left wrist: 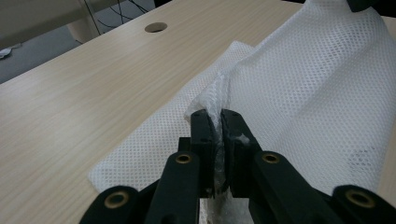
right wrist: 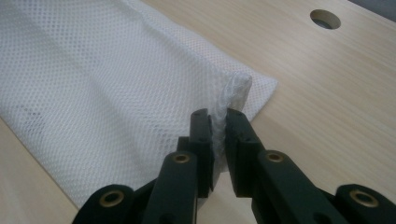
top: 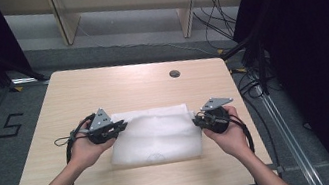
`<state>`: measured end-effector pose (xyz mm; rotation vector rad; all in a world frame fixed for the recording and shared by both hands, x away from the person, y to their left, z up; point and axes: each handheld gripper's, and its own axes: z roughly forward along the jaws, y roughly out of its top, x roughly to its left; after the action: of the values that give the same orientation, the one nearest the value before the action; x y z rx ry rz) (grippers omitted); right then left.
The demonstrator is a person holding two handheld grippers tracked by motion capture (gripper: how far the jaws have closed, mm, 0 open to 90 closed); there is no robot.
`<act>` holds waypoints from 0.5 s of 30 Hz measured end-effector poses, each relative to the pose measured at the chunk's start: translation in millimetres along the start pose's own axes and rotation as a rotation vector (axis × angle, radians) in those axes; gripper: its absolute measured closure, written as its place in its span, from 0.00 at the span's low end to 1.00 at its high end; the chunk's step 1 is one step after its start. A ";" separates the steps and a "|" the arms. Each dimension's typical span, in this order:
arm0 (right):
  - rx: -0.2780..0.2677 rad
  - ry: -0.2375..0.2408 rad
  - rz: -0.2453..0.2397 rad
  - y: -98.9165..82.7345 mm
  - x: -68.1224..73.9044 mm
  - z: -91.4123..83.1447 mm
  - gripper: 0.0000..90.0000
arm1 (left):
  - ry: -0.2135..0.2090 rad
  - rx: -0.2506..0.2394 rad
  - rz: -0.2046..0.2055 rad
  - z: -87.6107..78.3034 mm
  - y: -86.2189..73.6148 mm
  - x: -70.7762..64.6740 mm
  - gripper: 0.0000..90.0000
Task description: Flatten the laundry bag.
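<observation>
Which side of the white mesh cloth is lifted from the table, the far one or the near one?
The far side of the mesh cloth: both grippers pinch its far corners, while the near edge lies flat on the table.

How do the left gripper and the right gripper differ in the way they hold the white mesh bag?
The left gripper pinches the mesh bag at its left edge; the right gripper pinches its right edge. The left points right, the right points left. Both are shut on bunched mesh.
</observation>
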<state>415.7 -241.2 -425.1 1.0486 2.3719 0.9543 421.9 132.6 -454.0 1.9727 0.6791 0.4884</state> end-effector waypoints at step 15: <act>0.167 0.033 0.015 -21.6 5.8 20.7 0.78 | -0.032 0.080 0.016 7.7 -16.9 -7.6 0.93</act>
<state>412.9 -238.4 -455.3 1.1209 2.5096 0.7953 416.3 129.2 -473.0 2.0581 0.6733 0.4446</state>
